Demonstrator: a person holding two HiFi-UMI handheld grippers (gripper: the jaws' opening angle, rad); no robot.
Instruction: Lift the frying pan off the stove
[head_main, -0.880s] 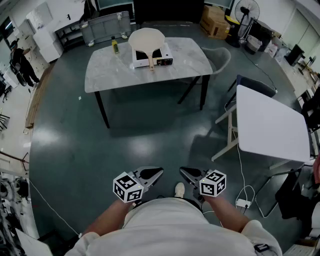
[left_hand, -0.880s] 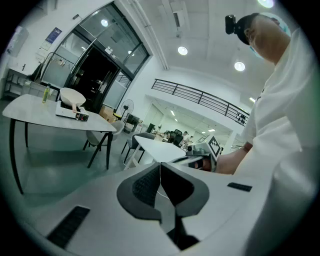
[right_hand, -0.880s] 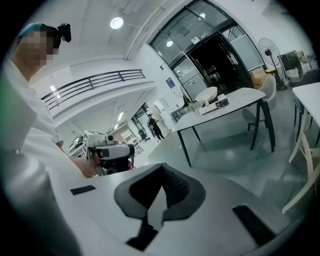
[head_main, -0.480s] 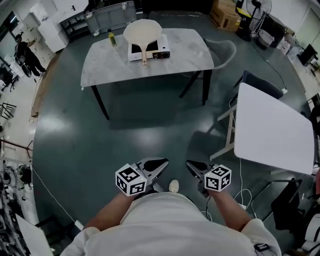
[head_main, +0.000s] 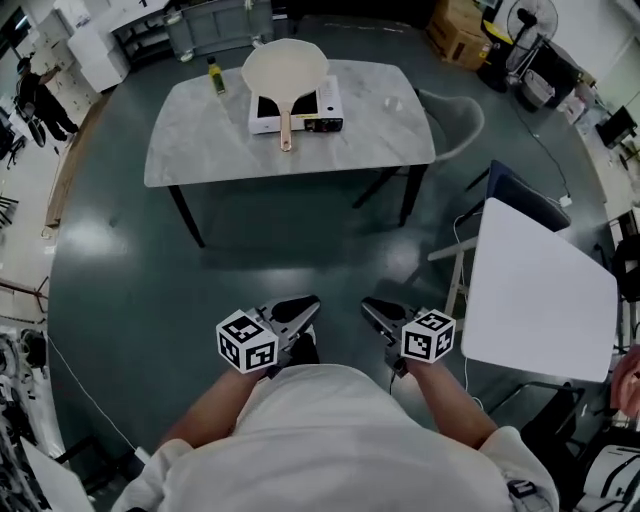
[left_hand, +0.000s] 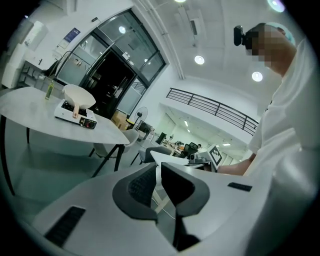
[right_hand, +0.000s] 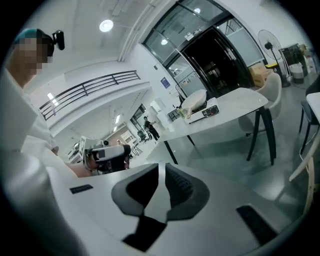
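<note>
I counted two tables: a marble table (head_main: 200, 150) and a white table (head_main: 540, 290). The marble table carried one frying pan (head_main: 285, 68), one stove (head_main: 322, 112), one bottle (head_main: 214, 75) by its far left corner. Two chairs: pale chair (head_main: 458, 112), dark chair (head_main: 520, 185). Two grippers: left gripper (head_main: 308, 303), right gripper (head_main: 370, 306).

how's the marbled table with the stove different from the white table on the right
The marbled table has a grey veined top on dark legs; the white table is plain white on pale legs. The marbled table stands far ahead, carrying the stove and frying pan; the white table stands nearer, at the right. Both tops are rectangular.
</note>
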